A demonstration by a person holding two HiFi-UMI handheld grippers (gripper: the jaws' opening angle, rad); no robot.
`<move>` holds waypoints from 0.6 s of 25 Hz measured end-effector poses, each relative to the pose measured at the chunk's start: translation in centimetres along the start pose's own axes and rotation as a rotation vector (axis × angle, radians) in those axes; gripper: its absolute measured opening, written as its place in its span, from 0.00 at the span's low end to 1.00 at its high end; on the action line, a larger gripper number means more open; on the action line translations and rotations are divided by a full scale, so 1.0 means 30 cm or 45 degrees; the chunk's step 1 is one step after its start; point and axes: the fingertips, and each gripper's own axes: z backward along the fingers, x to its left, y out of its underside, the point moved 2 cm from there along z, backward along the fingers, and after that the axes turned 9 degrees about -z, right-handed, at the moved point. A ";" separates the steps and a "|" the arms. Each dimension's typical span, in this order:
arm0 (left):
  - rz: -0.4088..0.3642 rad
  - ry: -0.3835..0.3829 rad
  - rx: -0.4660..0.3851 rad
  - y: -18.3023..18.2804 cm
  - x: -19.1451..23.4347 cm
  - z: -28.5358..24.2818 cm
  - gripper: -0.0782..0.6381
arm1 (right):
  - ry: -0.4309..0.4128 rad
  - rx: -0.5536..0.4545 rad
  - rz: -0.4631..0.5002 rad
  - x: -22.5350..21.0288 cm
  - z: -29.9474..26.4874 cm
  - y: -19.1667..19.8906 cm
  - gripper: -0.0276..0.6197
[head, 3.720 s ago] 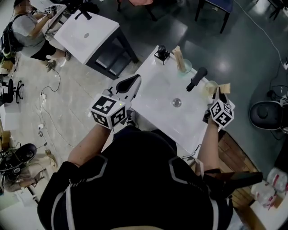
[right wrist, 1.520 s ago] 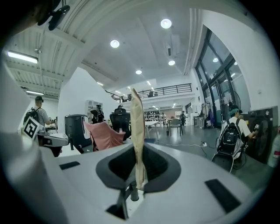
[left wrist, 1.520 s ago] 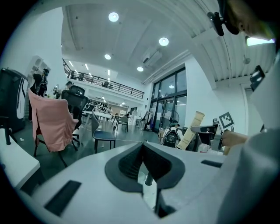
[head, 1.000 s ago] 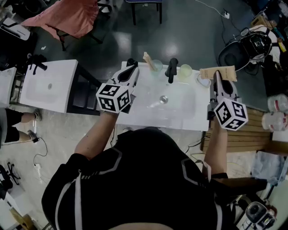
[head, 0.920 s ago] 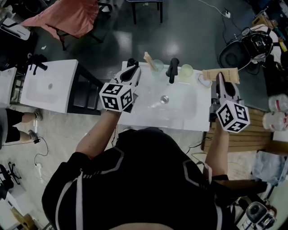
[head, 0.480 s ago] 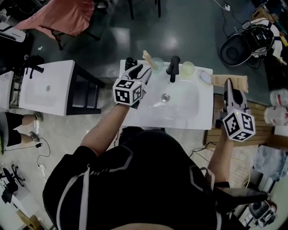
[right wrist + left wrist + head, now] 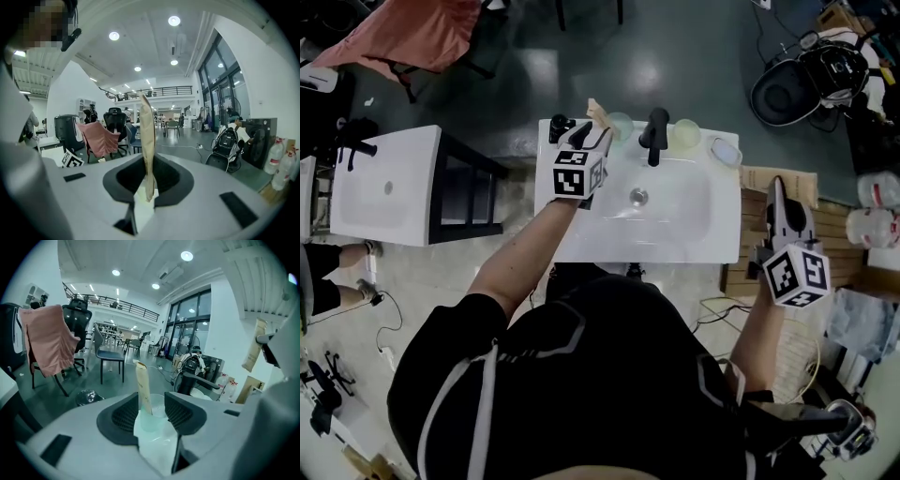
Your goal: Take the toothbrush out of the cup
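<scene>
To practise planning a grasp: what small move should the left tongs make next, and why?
Probably ease the left tongs forward and slightly up, around the wrapped toothbrush above the cup rim. Their jaws have just been opening; the toothbrush shows in the gap, ungripped.

Toothbrush [image 7: 595,110] foot behind left tongs [image 7: 592,139]

Paper-sleeved toothbrush [image 7: 143,385] tilted in translucent green cup [image 7: 155,417], cup upright at counter [image 7: 694,239] rear, second sleeved toothbrush [image 7: 147,140] clamped in right claw [image 7: 147,174].
</scene>
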 end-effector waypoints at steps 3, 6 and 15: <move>0.014 -0.002 0.025 0.027 0.008 -0.028 0.34 | 0.020 0.015 0.001 -0.003 0.024 0.026 0.11; 0.026 -0.006 0.025 0.032 0.014 -0.054 0.34 | 0.037 0.030 0.001 -0.015 0.047 0.046 0.11; 0.039 -0.042 0.008 0.011 0.006 -0.115 0.33 | 0.081 0.044 -0.014 -0.054 0.113 0.081 0.11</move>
